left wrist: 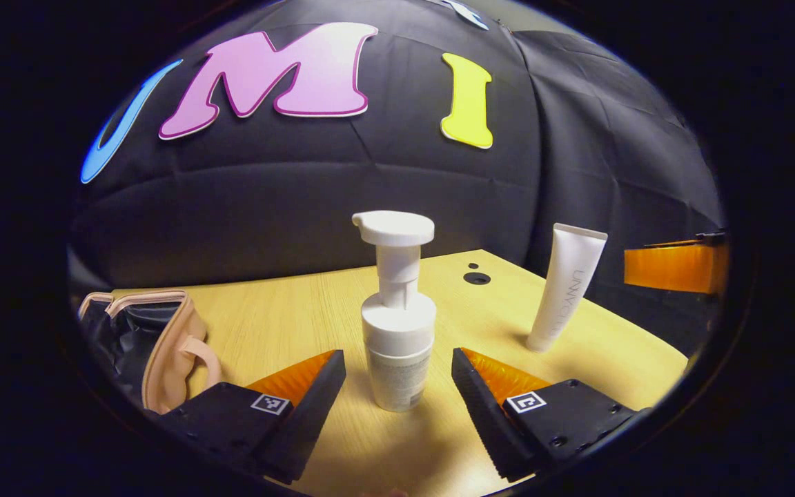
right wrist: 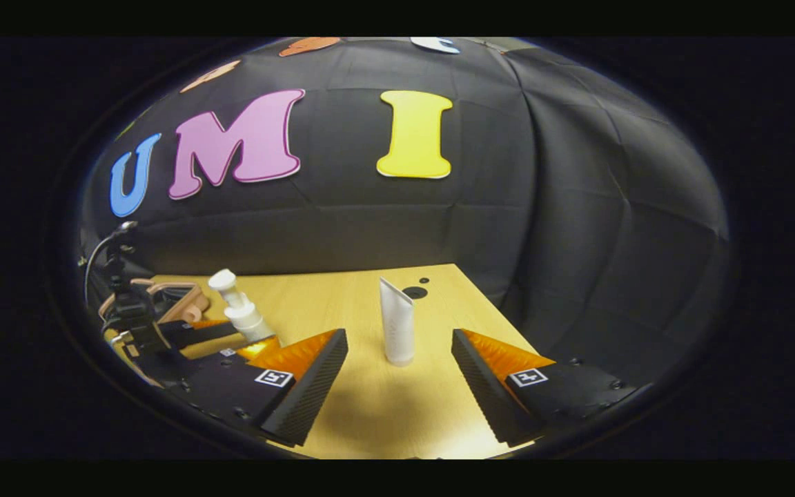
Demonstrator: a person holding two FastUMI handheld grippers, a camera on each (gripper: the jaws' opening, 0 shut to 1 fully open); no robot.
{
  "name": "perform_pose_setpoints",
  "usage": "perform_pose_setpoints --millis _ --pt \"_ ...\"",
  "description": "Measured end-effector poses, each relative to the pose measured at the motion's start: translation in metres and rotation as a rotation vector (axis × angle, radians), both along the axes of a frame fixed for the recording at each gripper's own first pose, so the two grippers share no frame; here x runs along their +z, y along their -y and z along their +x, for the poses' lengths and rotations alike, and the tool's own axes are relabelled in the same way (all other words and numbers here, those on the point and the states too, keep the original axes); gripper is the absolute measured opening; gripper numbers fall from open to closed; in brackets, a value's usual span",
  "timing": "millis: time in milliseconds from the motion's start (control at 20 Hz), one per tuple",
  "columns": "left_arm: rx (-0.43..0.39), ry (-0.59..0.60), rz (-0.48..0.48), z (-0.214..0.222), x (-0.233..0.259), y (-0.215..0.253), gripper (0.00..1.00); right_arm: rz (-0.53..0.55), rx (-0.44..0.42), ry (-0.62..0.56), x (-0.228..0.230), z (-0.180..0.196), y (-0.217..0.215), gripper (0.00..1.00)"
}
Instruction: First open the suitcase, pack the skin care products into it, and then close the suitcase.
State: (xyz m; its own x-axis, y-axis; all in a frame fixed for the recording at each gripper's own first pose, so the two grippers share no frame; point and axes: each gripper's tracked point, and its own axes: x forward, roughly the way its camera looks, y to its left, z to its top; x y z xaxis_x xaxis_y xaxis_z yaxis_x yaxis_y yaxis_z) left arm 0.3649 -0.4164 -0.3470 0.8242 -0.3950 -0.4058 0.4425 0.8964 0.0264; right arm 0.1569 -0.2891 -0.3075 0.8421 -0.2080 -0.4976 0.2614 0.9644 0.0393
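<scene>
Left gripper [left wrist: 397,386] is being held open around the upright foam pump bottle [left wrist: 397,324], fingers apart from it on both sides. Right gripper [right wrist: 399,373] is being held open short of the upright tube [right wrist: 397,324]. Opened suitcase [left wrist: 156,345] is lying left on the table [left wrist: 287,310].

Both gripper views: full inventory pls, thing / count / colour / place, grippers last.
pump bottle: 1, white, upright mid-table between the left gripper's open fingers, not yet touched
tube: 1, white, standing on its cap ahead of the right gripper, between its fingers, not gripped
suitcase: 1, pink-beige shell with dark lining, open, at the table's left end
table: 1, light wood, two dark round holes near the far edge
left gripper: 1, black with orange fingers, open around the pump bottle
right gripper: 1, black with orange fingers, open, facing the tube
</scene>
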Motion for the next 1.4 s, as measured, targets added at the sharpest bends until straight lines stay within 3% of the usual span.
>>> perform_pose_setpoints --millis 200,400,500,750,1100,1250,1300,1400 --pt "0.013 -0.003 -0.004 0.022 -0.015 0.017 0.98 0.013 0.017 -0.016 -0.013 0.007 0.0 0.97" --pt "0.022 0.016 -0.011 0.031 -0.013 0.023 0.86 0.086 -0.004 -0.026 -0.029 0.02 0.0 0.97" --pt "-0.002 0.0 -0.011 0.027 -0.013 0.023 0.65 0.091 0.0 -0.042 -0.04 0.027 -0.001 0.97" --pt "-0.008 -0.018 -0.003 0.016 -0.014 0.007 0.63 0.002 0.061 -0.058 -0.065 0.049 -0.008 0.98" --pt "0.051 -0.057 -0.032 -0.005 -0.012 -0.024 0.63 0.034 -0.031 -0.06 -0.099 0.091 0.014 0.98" --pt "0.06 -0.069 -0.036 -0.013 -0.01 -0.029 0.63 0.021 -0.031 -0.067 -0.109 0.095 0.019 0.98" --pt "0.052 -0.07 -0.034 -0.016 -0.011 -0.03 0.63 0.003 -0.027 -0.07 -0.112 0.096 0.022 0.72" --pt "0.042 -0.069 -0.02 -0.018 -0.011 -0.029 0.63 -0.012 -0.006 -0.081 -0.119 0.095 0.02 0.61"
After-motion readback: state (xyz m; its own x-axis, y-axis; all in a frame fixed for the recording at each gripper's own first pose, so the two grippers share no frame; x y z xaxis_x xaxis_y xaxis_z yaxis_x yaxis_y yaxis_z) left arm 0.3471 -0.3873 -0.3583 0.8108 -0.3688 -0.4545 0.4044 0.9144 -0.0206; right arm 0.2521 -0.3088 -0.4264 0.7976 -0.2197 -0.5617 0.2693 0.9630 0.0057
